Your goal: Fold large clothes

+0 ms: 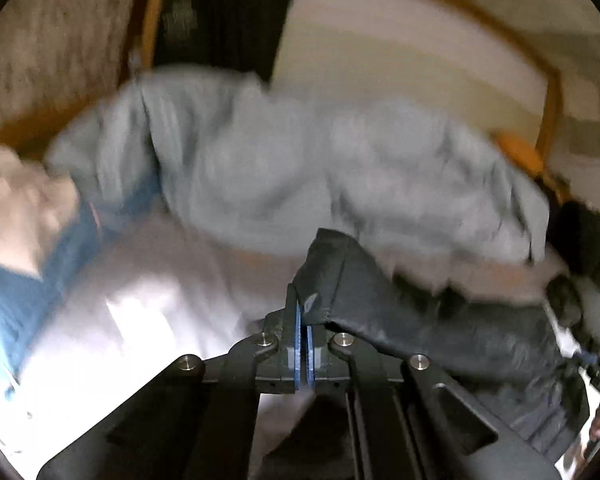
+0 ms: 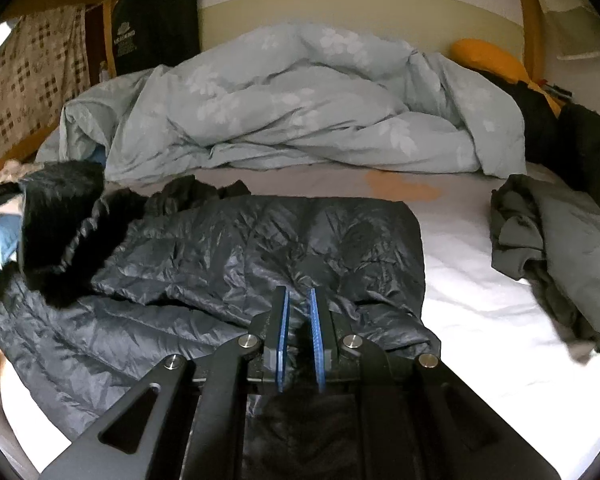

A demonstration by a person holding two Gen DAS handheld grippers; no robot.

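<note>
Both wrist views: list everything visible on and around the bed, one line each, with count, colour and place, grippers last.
puffer jacket: one, black and shiny, spread on the near half of the bed, fur-trimmed hood to the left.
duvet: one, pale blue with a leaf print, bunched along the far side.
grey garment: one, dark grey, crumpled at the right edge.
sheet: one, white, covering the mattress.
orange pillow: one, far right corner.
black hanging garment: one, on the far wall, left.
checked cloth: one, beige and brown, hanging far left.
left gripper: shut on a jacket edge.
right gripper: narrowly closed on a jacket fold.
</note>
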